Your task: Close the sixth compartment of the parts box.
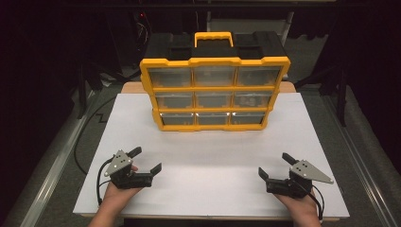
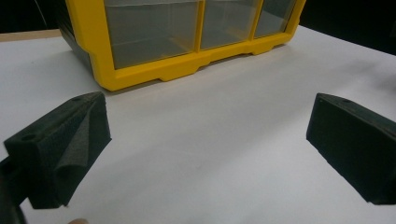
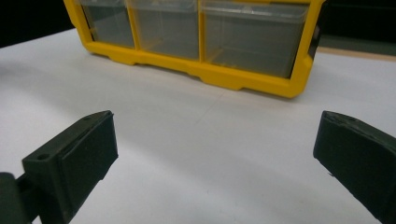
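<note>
Yellow drawer organizer (image 1: 214, 92) upright at bench (image 1: 213, 184) rear, left gripper (image 1: 145, 160) and right gripper (image 1: 274, 163) jaws wide, empty; better approach one drawer front squarely.

The left gripper (image 1: 145, 159) sits near the table's front left corner, held in the left hand (image 1: 116, 191), jaws wide apart. The right gripper (image 1: 274, 164) sits near the front right corner, held in the right hand (image 1: 298, 202), jaws wide apart too.

light: dim room, bright white table (image 1: 213, 156) | glare: lowest drawers (image 1: 213, 118) | focus: soft, near fingers (image 2: 60, 149) blurred
</note>
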A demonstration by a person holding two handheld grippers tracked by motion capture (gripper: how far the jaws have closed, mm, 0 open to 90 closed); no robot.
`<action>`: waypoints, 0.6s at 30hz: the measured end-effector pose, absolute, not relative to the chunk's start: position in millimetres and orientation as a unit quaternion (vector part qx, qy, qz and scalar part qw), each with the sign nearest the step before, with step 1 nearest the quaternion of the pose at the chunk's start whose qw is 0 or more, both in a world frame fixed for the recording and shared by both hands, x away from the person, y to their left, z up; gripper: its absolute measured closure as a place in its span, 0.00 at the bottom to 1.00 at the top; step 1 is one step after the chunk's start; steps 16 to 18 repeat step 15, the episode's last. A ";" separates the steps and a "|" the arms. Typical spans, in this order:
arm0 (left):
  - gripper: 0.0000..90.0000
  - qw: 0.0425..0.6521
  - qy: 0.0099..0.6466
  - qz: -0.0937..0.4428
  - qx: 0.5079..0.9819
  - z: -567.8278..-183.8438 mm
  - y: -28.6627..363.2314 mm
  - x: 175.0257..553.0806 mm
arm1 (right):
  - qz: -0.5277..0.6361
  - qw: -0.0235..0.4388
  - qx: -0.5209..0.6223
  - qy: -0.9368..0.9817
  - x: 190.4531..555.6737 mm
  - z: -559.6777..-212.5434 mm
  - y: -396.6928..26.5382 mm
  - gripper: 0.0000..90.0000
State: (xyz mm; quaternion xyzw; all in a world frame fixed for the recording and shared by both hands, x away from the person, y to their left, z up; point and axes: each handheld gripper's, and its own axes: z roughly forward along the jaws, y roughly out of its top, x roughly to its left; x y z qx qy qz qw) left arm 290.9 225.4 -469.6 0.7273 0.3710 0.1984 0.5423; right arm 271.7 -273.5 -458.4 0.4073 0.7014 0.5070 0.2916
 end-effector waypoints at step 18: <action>0.01 0.540 0.375 0.204 0.726 -469.6 225.3 291.5 | 0.498 0.294 0.417 0.701 275.1 -460.7 -277.5 0.00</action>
